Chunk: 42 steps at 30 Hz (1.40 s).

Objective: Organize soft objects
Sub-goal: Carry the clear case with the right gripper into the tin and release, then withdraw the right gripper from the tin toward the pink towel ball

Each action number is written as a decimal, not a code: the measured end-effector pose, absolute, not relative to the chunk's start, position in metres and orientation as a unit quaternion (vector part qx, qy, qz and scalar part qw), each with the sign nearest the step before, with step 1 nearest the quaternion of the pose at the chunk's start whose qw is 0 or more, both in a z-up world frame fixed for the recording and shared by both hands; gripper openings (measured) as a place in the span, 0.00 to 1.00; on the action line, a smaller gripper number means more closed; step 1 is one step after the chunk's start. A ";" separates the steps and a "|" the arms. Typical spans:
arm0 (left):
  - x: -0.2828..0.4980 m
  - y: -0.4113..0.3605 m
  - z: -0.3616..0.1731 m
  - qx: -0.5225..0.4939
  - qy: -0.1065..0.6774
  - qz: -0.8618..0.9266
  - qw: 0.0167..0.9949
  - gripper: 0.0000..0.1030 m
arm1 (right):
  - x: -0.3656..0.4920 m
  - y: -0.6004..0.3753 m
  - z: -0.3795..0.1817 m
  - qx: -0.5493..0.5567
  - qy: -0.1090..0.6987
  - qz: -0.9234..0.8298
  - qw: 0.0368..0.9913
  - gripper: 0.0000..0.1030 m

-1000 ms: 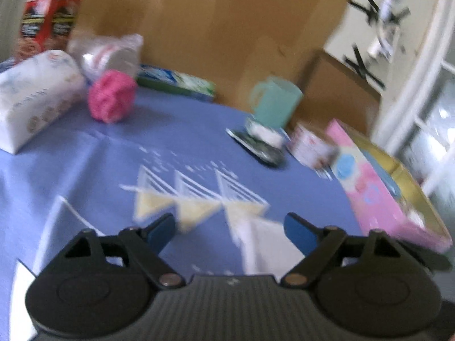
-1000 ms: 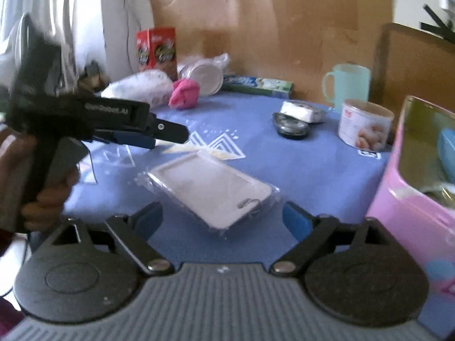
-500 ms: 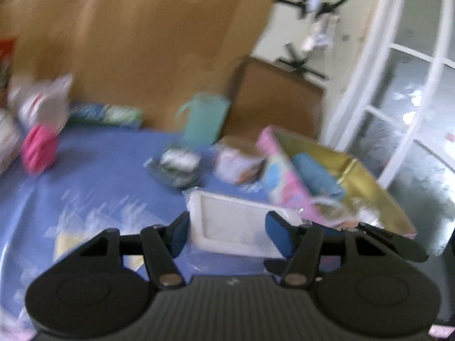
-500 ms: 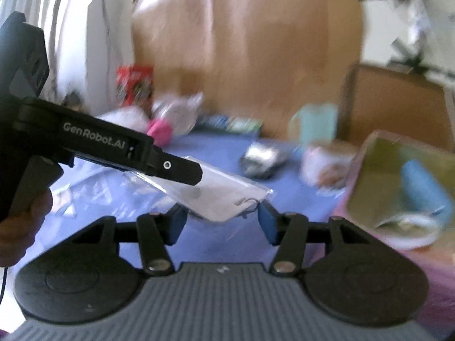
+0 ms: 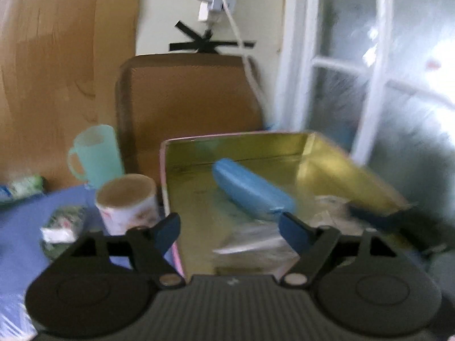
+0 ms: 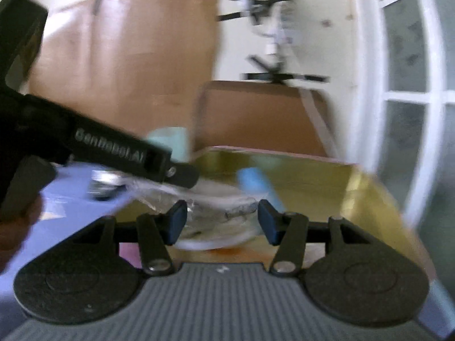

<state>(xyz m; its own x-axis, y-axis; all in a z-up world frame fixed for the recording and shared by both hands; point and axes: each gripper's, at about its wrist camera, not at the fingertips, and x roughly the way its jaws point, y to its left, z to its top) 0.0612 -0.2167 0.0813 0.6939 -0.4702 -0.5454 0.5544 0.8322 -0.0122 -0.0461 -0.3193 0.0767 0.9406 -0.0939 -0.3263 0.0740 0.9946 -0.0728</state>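
A flat white packet in clear wrap (image 5: 250, 244) hangs low over the open gold-lined tin box (image 5: 236, 136), which has pink outer walls. A blue soft case (image 5: 250, 190) lies inside the tin. My left gripper (image 5: 229, 227) is over the tin with its jaws opening, and its pads stand clear of the packet below them. In the right wrist view my right gripper (image 6: 221, 220) is shut on the packet (image 6: 216, 201) above the tin (image 6: 312, 170). The left gripper's finger (image 6: 182, 174) reaches in over the packet's far left edge.
Left of the tin stand a floral paper cup (image 5: 128, 201) and a mint mug (image 5: 95, 153). A small wrapped item (image 5: 62, 224) lies on the blue tablecloth (image 5: 20, 227). Cardboard (image 5: 184, 93) backs the table and a window (image 5: 369, 85) is at the right.
Both grippers closed on the white packet and carried it from the middle of the table rightwards over the tin. The left gripper's jaws have since spread apart again.
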 end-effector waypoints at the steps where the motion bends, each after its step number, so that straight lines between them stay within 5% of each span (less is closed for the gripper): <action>1: 0.066 -0.223 0.079 0.088 0.282 -0.268 0.917 0.77 | -0.044 -0.326 0.074 -0.032 0.167 -0.058 0.984 0.57; 5: 0.064 -0.220 0.078 0.081 0.286 -0.259 0.919 0.87 | -0.049 -0.352 0.072 0.027 0.168 -0.059 0.984 0.57; 25: 0.023 -0.144 0.079 0.075 0.275 -0.212 0.935 0.87 | -0.056 -0.316 0.091 0.130 0.176 0.042 0.975 0.58; 42: 0.034 -0.025 0.046 0.047 0.298 -0.107 0.948 0.91 | -0.039 -0.229 0.097 0.068 0.202 0.143 0.966 0.60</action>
